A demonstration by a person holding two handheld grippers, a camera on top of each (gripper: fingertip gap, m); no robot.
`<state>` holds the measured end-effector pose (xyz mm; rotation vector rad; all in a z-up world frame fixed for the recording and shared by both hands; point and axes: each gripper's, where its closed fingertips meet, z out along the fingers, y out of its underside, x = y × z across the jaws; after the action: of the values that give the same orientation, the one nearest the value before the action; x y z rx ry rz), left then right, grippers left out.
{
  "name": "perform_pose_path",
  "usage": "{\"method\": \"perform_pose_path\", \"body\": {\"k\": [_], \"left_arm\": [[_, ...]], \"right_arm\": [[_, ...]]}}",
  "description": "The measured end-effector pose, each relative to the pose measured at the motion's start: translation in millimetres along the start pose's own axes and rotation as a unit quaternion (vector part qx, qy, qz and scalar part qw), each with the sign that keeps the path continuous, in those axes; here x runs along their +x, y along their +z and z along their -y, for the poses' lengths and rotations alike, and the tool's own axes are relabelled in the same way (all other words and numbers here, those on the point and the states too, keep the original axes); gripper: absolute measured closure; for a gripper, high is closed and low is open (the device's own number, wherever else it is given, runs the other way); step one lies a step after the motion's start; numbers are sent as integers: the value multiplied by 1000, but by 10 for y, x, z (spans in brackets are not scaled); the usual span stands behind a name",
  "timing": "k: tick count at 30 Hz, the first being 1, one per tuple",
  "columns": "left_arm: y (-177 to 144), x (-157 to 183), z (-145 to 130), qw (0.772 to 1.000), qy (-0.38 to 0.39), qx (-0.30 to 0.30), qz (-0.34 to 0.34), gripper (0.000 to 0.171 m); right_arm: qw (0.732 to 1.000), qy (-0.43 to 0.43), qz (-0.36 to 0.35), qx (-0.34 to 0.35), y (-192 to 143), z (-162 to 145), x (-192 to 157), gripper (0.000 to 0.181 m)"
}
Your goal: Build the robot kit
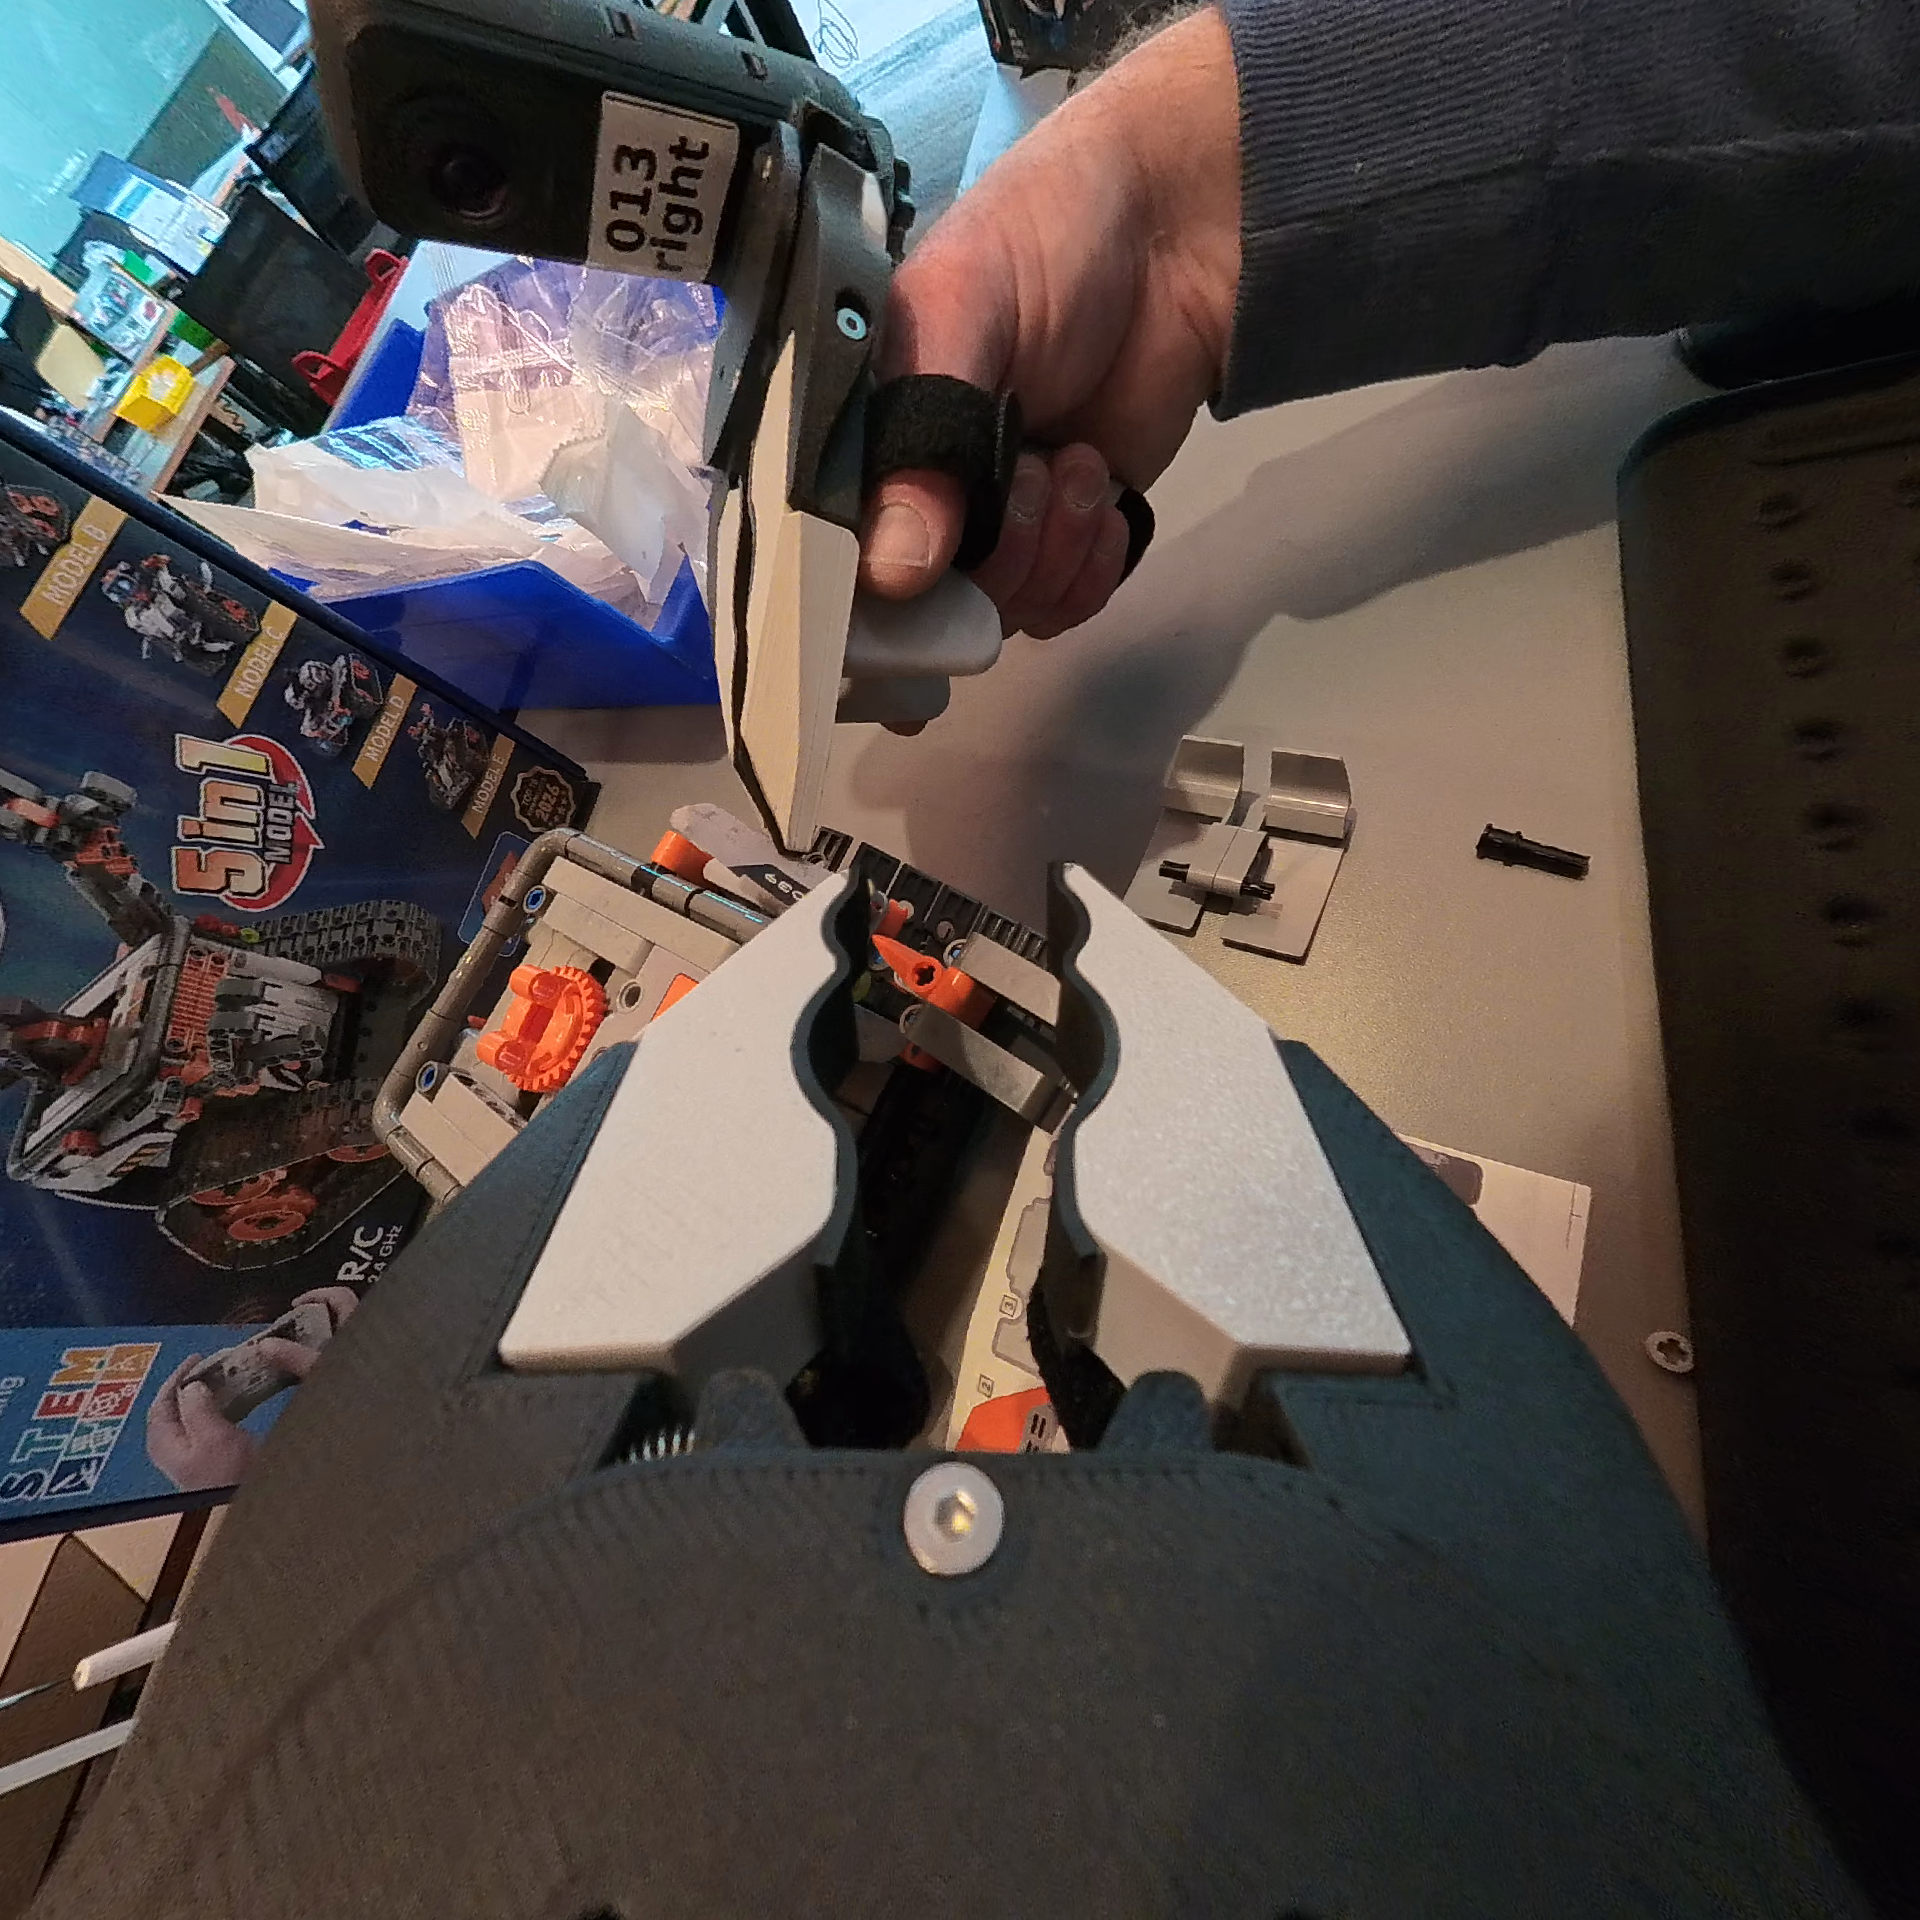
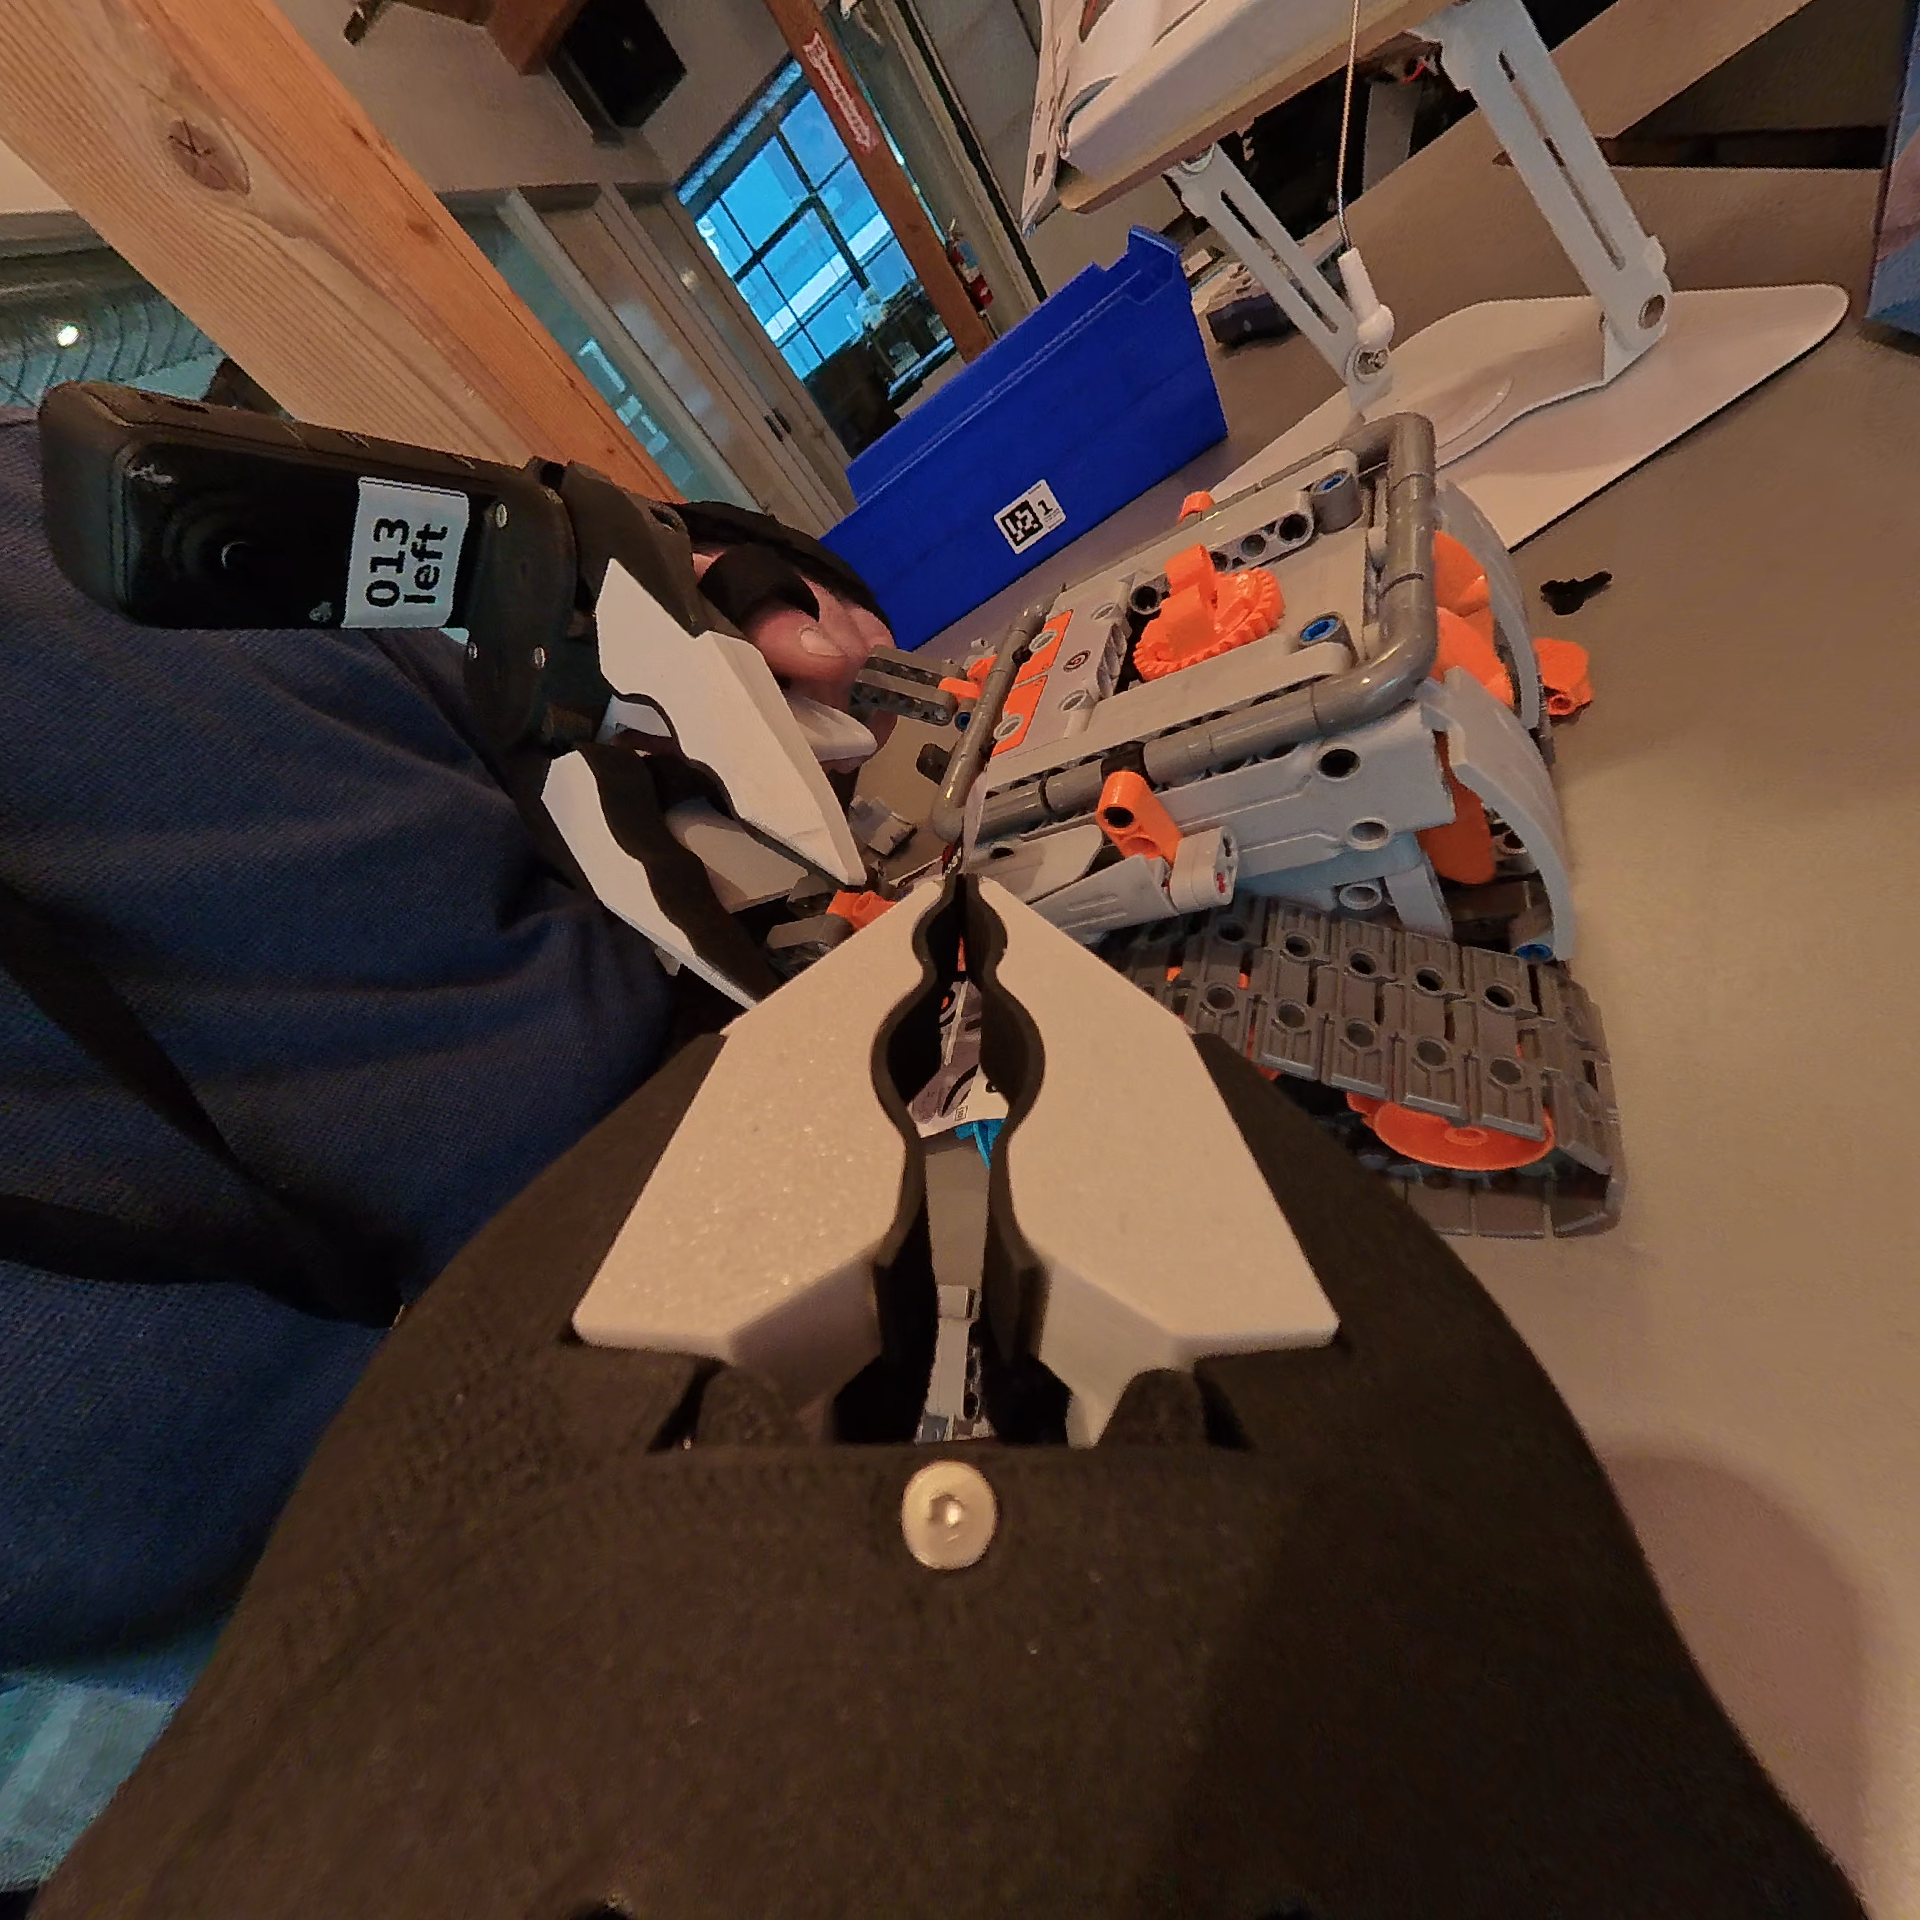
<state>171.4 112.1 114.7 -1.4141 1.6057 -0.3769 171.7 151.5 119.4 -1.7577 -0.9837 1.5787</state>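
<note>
Left tongs (image 1: 956, 894) gape narrowly around the near end of a grey-and-orange toy tank (image 2: 1278, 748) on the desk (image 2: 1714, 935). Right tongs (image 2: 958, 891), all but closed with nothing visible between them, touch its near side. Blue bin (image 2: 1039, 436) far behind, black pin (image 1: 1532, 844) to the right.

Workshop: parts bins (image 1: 540, 623), cluttered shelves (image 1: 114, 312)
</note>
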Motion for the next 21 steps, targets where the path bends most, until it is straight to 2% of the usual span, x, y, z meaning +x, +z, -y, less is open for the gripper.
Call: {"method": "perform_pose_path", "body": {"k": [21], "left_arm": [[15,-16,-26,1000,5,-15,1,140]], "right_arm": [[1000,0,-13,8,10,-27,27,181]]}}
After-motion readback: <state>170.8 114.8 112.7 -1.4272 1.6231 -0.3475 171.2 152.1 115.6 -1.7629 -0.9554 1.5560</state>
